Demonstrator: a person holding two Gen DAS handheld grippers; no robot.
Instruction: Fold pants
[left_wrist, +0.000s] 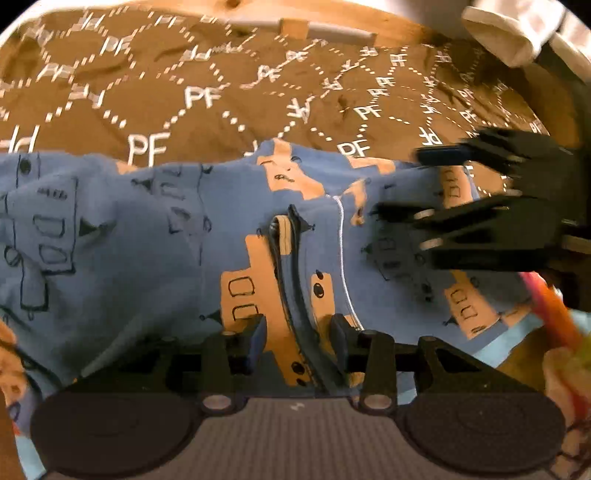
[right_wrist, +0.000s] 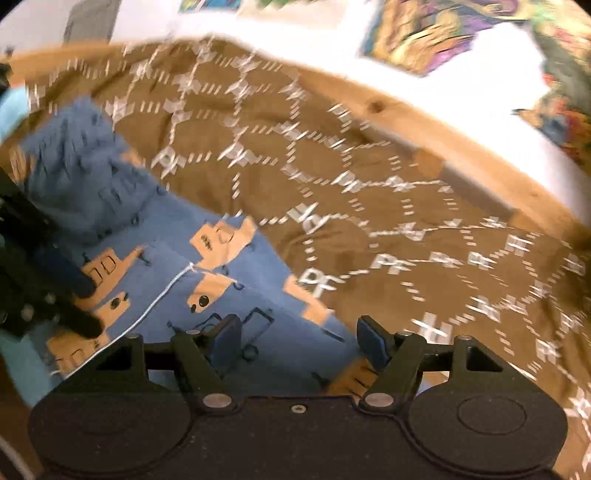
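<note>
Blue pants (left_wrist: 155, 236) with orange boat prints lie spread on a brown bedspread (left_wrist: 207, 96). They also show in the right wrist view (right_wrist: 173, 266). My left gripper (left_wrist: 298, 341) is open, its fingers straddling a dark raised fold of the pants. My right gripper (right_wrist: 295, 341) is open just above the pants' edge, holding nothing. The right gripper also shows in the left wrist view (left_wrist: 399, 184), blurred, over the pants' right part. The left gripper shows at the left of the right wrist view (right_wrist: 88, 306), fingertips on the cloth.
The brown bedspread (right_wrist: 406, 221) carries a white "PF" pattern and covers the bed. A wooden bed frame (right_wrist: 461, 140) runs along the far side. A white wall with colourful pictures (right_wrist: 436, 33) stands behind. White pillows (left_wrist: 517, 33) lie at the far right.
</note>
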